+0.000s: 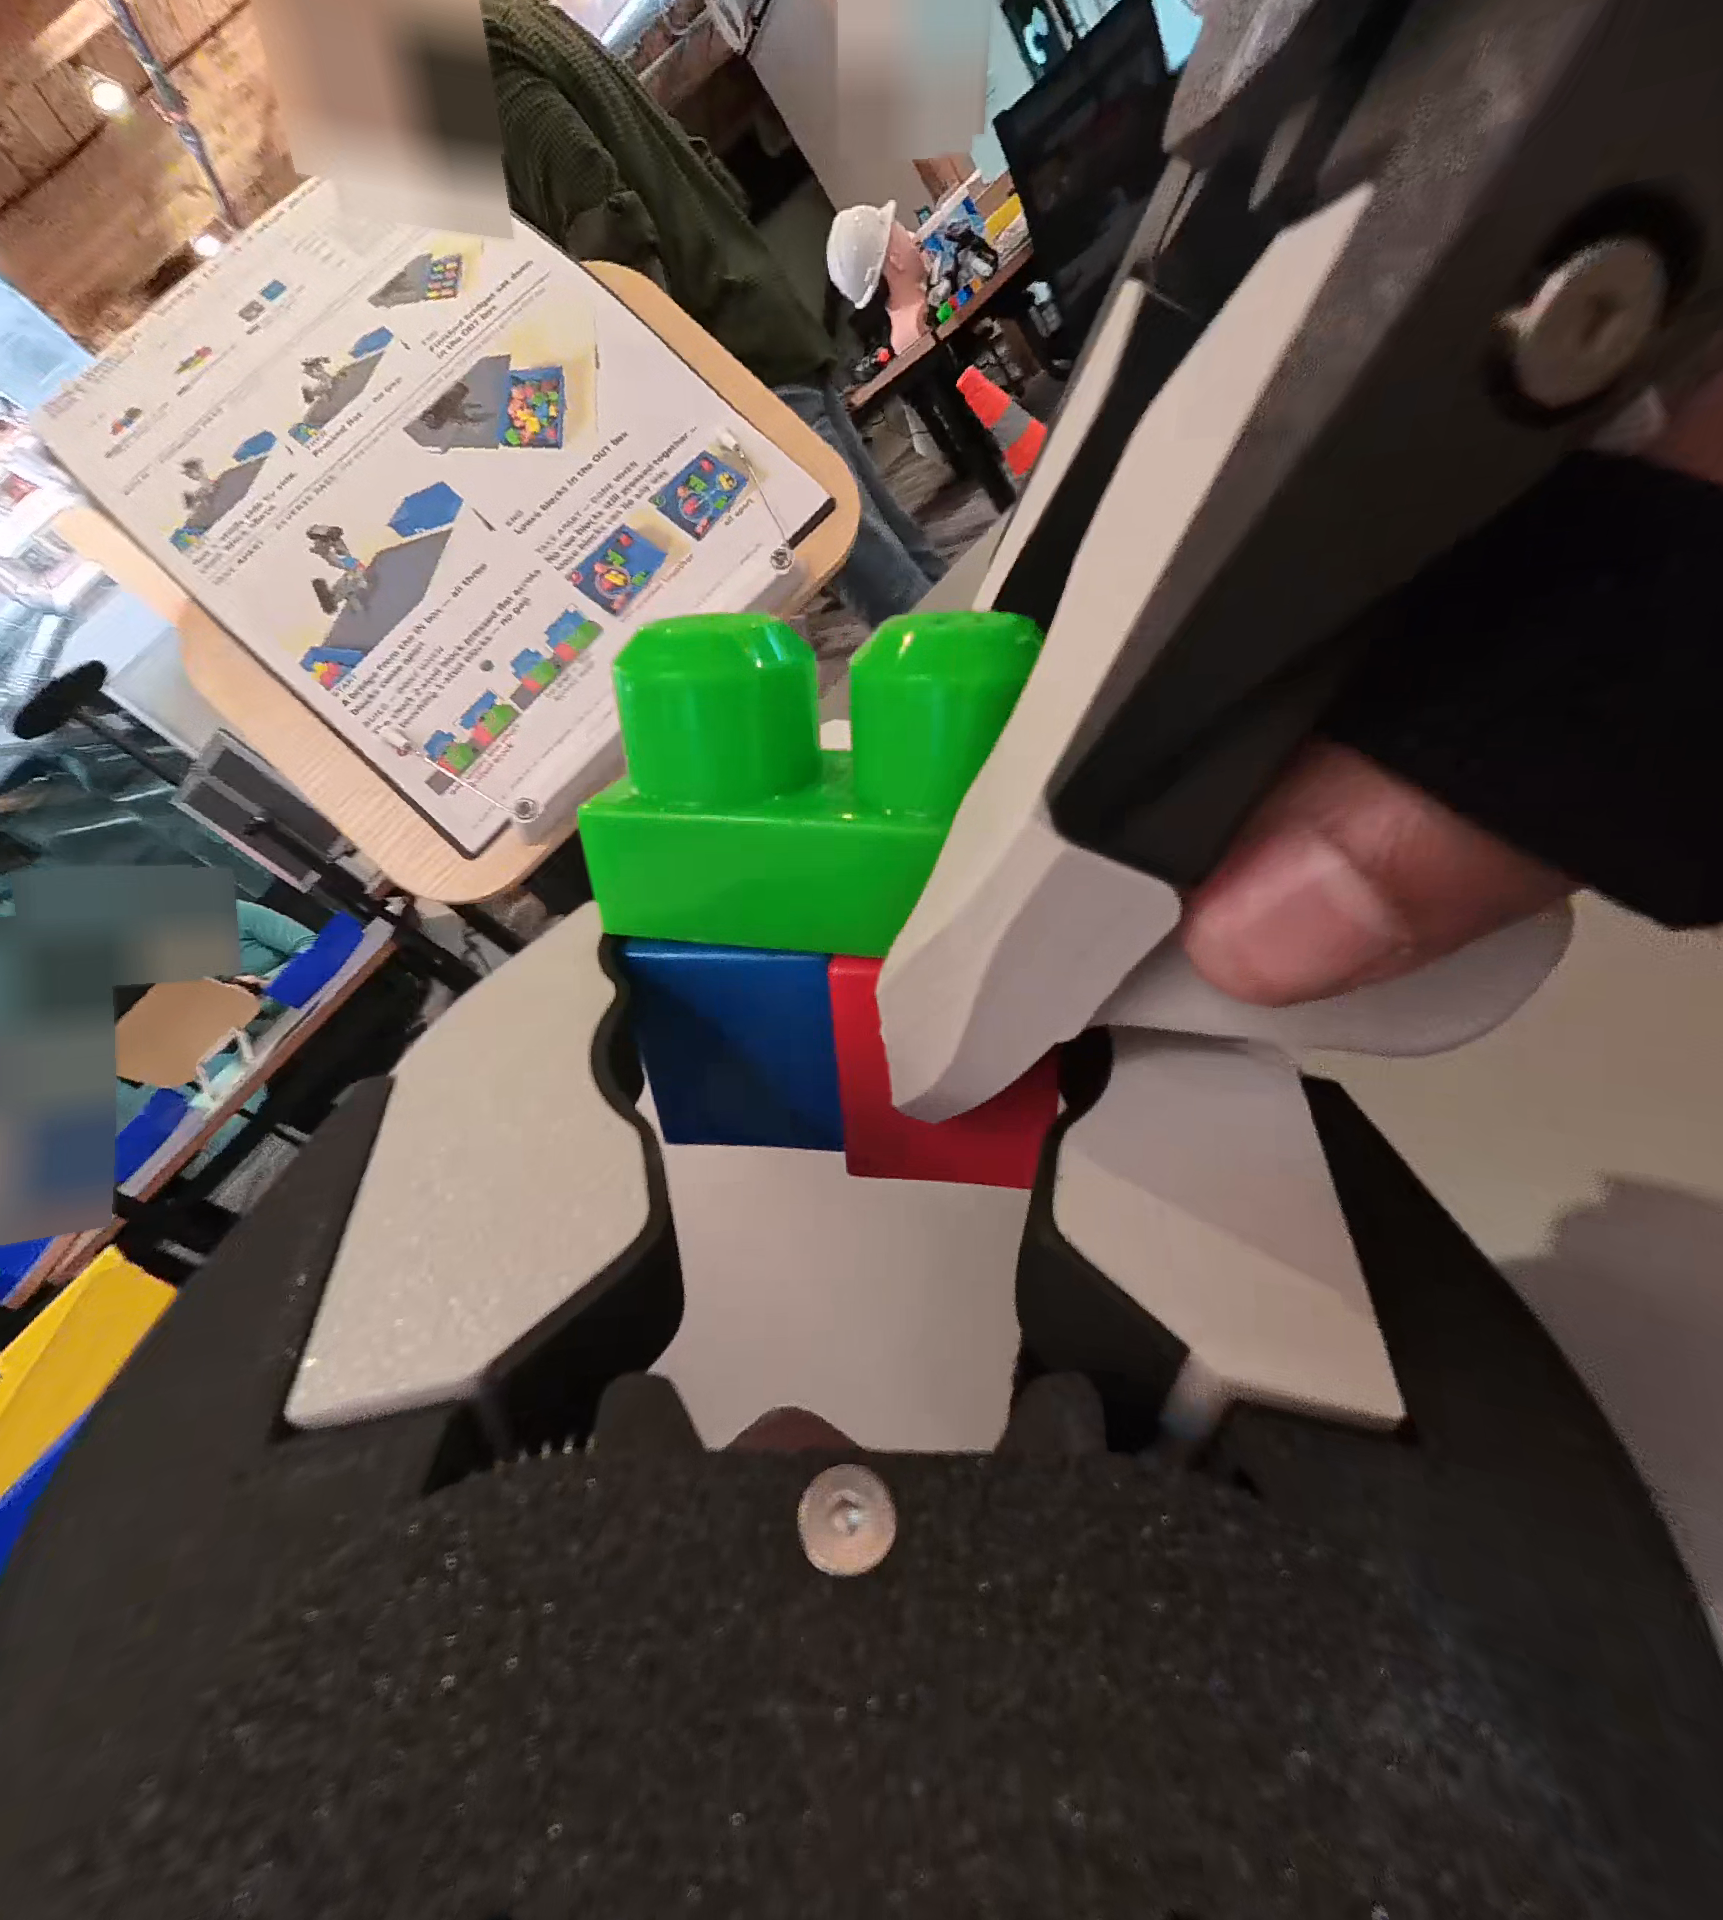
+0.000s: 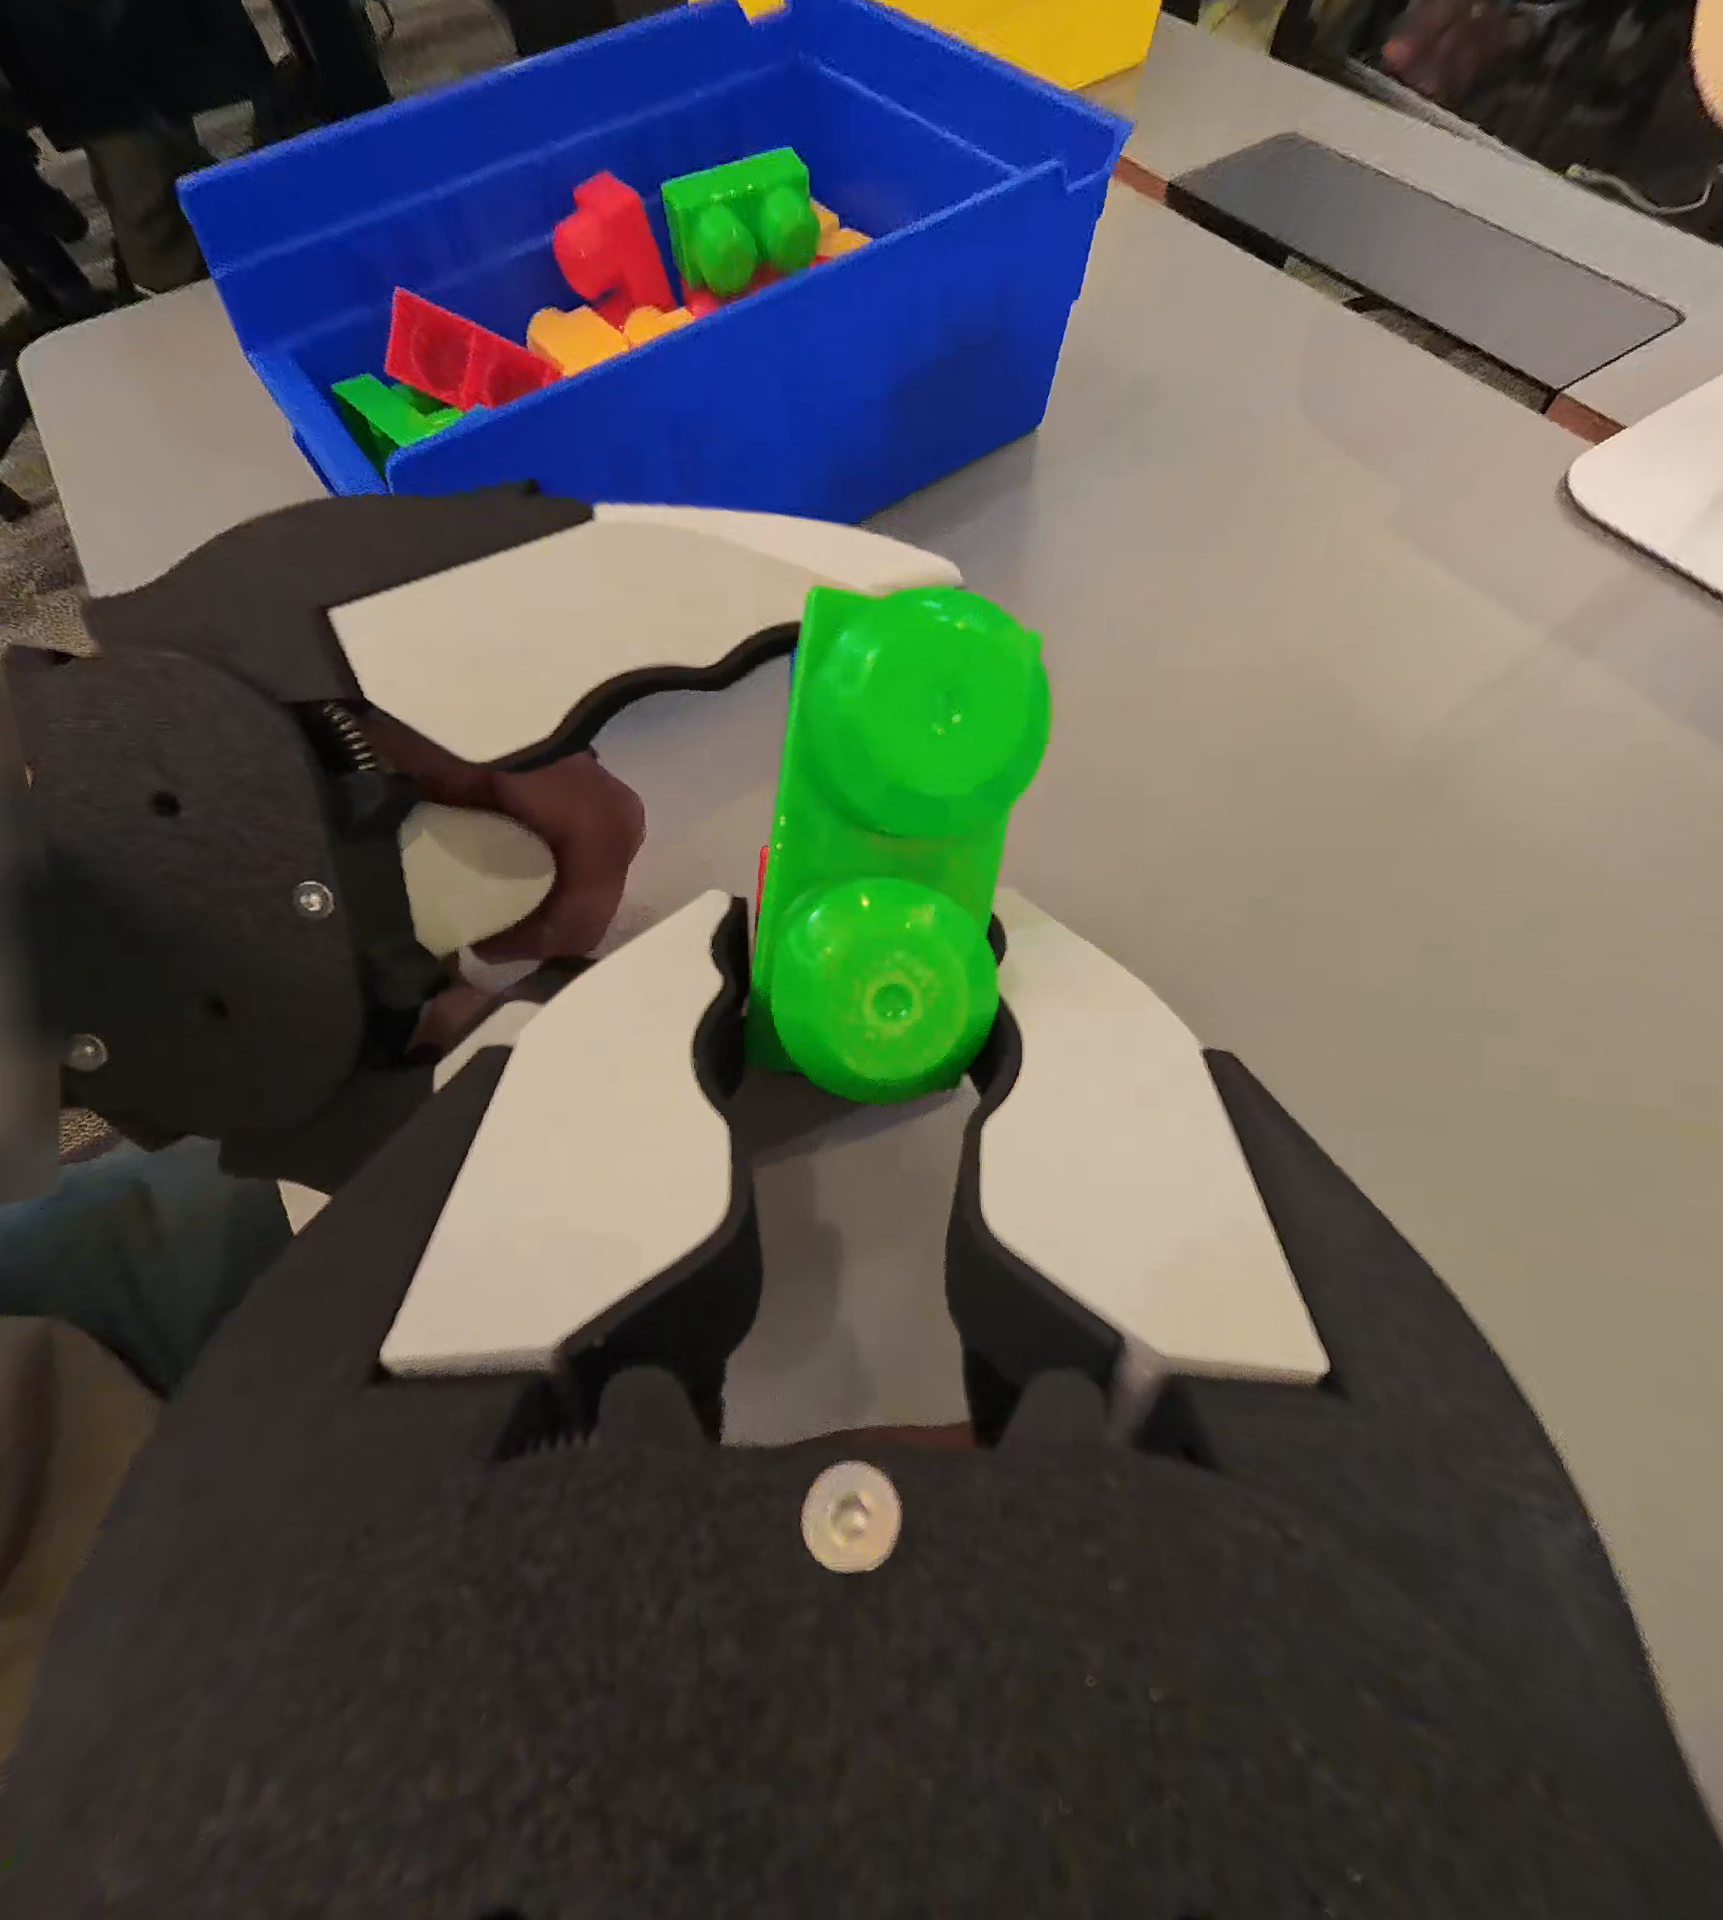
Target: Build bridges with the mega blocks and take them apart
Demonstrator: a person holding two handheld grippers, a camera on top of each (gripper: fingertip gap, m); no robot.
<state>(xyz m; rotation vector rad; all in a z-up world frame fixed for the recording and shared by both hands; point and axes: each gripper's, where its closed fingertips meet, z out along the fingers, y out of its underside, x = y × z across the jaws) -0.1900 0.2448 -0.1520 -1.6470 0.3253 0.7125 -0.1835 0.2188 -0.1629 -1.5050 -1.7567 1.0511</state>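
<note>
Bridge of three mega blocks sits between my two claws, above the grey table (image 2: 1356, 727): the green two-stud block (image 1: 763, 873) spans the top, with the blue block (image 1: 743, 1049) and the red block (image 1: 950, 1132) side by side and touching beneath it. My left gripper (image 1: 836, 1070) pinches the lower pair, one finger against the blue block's outer face and the other against the red one's. My right gripper (image 2: 867, 997) comes in from above and is pressed onto the green block at its nearer stud, its fingers hugging both sides (in the left wrist view one pale finger lies across the red block's corner). Beyond the bridge stands the blue bin (image 2: 732, 416), holding a loose jumble of red, green and yellow-orange blocks. A yellow bin (image 2: 1044, 31) sits just behind it, and an instruction sheet (image 1: 441, 520) on a wooden board leans past the table.
</note>
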